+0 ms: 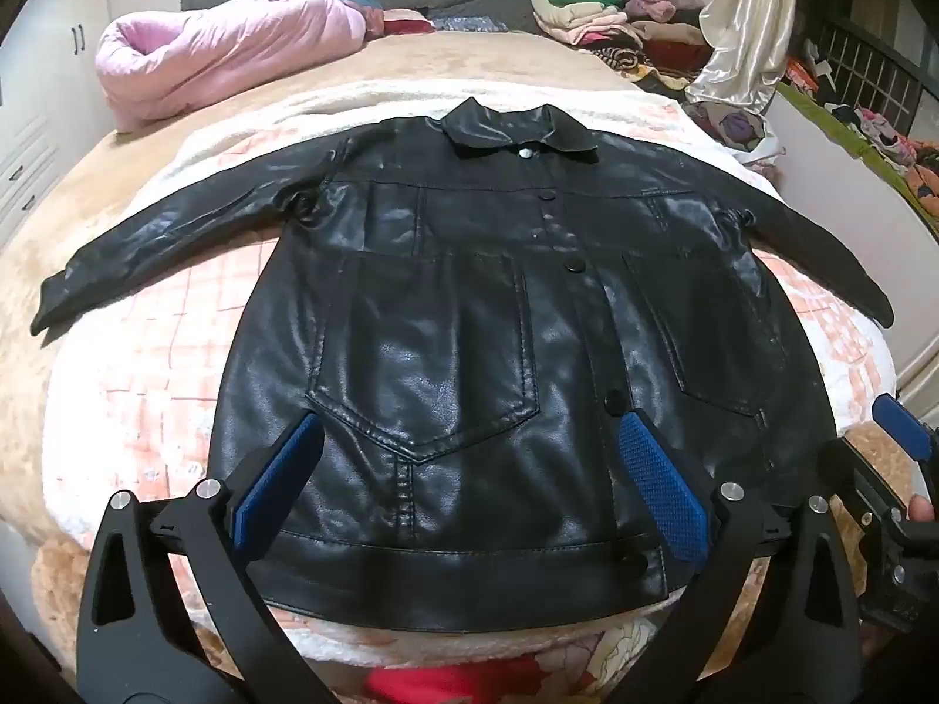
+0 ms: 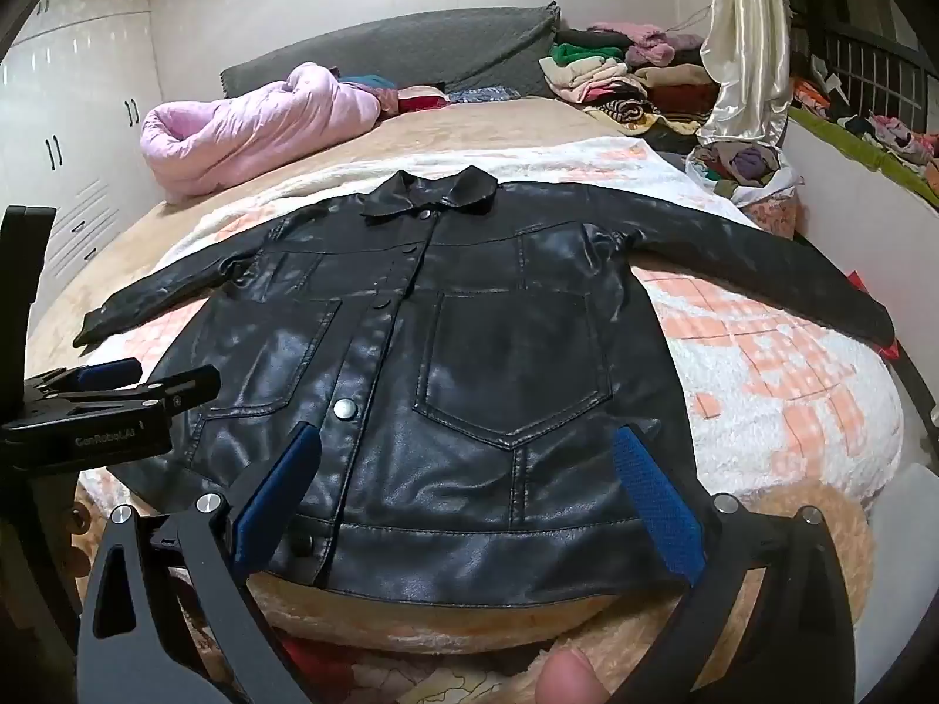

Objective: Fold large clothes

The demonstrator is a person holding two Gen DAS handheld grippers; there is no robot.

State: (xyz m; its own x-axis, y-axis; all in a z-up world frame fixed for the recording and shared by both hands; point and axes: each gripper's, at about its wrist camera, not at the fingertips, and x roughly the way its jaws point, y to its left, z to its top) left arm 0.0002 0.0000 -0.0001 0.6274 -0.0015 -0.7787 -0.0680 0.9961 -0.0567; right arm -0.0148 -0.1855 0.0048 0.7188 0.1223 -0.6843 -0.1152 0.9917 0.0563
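The black leather button-front jacket (image 1: 469, 317) lies flat and unfolded on the bed, both the left gripper (image 1: 469, 440) and right gripper (image 2: 466, 449) hover wide and empty above its hem, so folding seems not yet begun and next probably needs gripping a sleeve.

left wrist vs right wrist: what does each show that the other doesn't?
Left wrist only: the right tool at the frame's right edge, and the left tool's own blue pads spread over the jacket's left pocket.

Right wrist only: the left tool side-on at the left edge, a fingertip at the bottom, and tall white wardrobe doors.

Both: the black jacket lying flat, buttoned, sleeves spread on the blanket, the pink duvet, and the clothes pile behind. Both tools open, holding nothing.
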